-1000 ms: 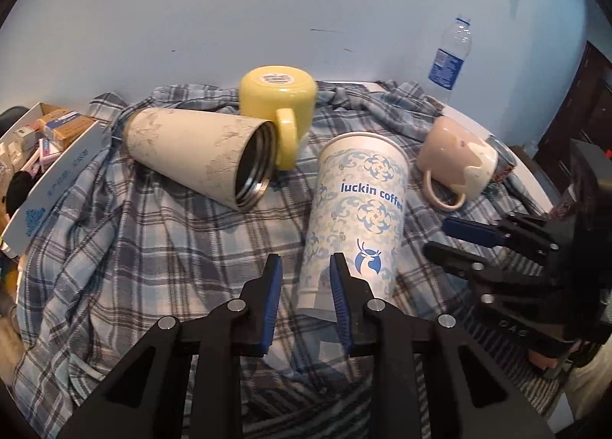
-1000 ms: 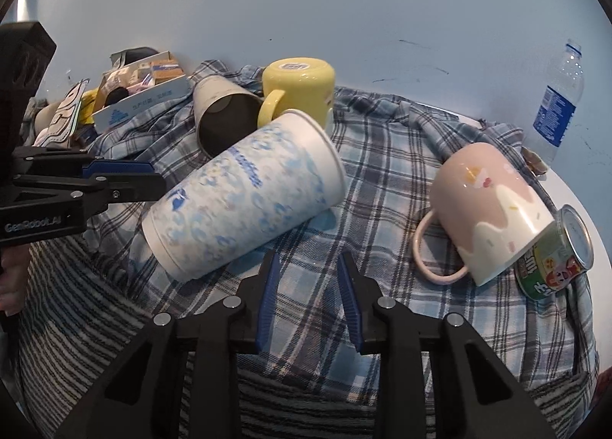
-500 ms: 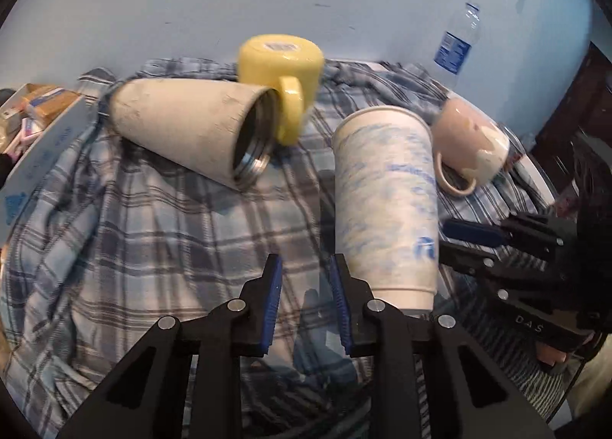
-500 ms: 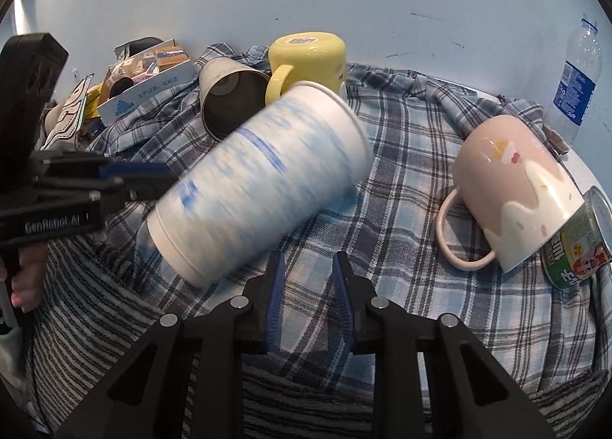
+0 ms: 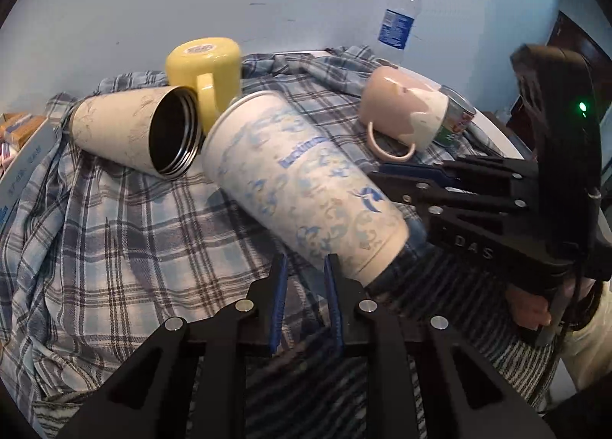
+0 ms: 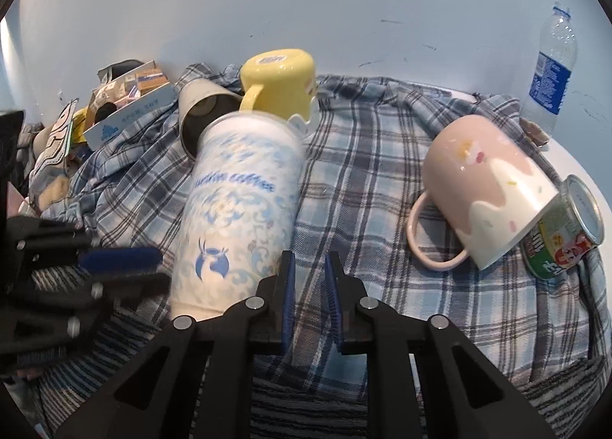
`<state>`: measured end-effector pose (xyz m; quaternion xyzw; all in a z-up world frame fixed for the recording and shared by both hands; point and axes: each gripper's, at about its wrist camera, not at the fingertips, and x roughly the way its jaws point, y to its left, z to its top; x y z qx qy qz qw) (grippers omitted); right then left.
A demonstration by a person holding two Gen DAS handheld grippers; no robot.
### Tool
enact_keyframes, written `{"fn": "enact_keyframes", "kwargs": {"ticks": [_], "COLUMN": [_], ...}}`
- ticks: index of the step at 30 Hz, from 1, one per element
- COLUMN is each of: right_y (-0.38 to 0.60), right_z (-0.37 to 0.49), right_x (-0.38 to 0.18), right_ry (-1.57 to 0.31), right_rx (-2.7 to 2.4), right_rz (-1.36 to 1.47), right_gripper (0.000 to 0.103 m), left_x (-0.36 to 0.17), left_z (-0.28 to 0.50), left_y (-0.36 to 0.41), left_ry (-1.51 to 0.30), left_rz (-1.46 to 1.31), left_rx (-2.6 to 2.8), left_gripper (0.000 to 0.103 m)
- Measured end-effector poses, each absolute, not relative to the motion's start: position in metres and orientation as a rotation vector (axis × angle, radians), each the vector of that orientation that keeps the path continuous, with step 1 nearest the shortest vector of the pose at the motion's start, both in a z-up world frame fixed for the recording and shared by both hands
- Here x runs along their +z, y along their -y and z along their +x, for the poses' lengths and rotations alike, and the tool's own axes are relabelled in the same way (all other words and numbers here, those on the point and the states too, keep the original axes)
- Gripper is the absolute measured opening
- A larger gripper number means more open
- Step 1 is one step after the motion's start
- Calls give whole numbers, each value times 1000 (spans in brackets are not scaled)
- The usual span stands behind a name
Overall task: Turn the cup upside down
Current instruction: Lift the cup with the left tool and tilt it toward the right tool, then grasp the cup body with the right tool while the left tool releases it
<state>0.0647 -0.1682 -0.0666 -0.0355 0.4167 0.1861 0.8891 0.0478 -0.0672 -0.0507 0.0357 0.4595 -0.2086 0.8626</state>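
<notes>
- Luckin coffee paper cup (image 5: pixel 302 186) lies tilted on the plaid cloth (image 5: pixel 114 240), near the steel tumbler (image 5: pixel 137 129).
- Left gripper (image 5: pixel 302 278): narrowly parted, holding nothing.
- Right gripper (image 6: pixel 309 282): narrowly parted, holding nothing.

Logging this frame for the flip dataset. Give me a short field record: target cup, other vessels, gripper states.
target: Luckin Coffee paper cup, tilted, blurred, held by neither gripper
surface: plaid cloth
done: yellow mug, upside down
on side: steel tumbler, pink mug
clutter: candy can, water bottle
left gripper: narrow gap, empty
right gripper: narrow gap, empty
</notes>
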Motion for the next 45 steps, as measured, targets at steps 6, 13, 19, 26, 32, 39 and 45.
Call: {"fn": "enact_keyframes", "kwargs": {"ticks": [6, 13, 19, 26, 32, 39, 45], "right_y": [169, 169, 153, 133, 119, 99, 118], "right_z": [61, 49, 37, 26, 32, 39, 40], "right_x": [-62, -51, -50, -54, -62, -80, -68], "right_ry": [-833, -782, -754, -768, -832, -932, -868], "right_rx": [389, 460, 494, 616, 651, 619, 525], "right_rz": [-67, -23, -94, -125, -116, -137, -109], "right_gripper": [17, 47, 59, 62, 67, 65, 65], "left_x": [-39, 3, 8, -6, -13, -11, -10], "left_z": [46, 26, 0, 13, 20, 16, 13], "left_y": [67, 36, 25, 15, -7, -3, 0], "left_ry": [-920, -602, -329, -387, -421, -400, -391], "left_rz": [35, 54, 67, 13, -96, -76, -60], "left_rx": [-474, -332, -257, -159, -113, -106, -109], "left_gripper": [21, 48, 86, 88, 88, 88, 88]}}
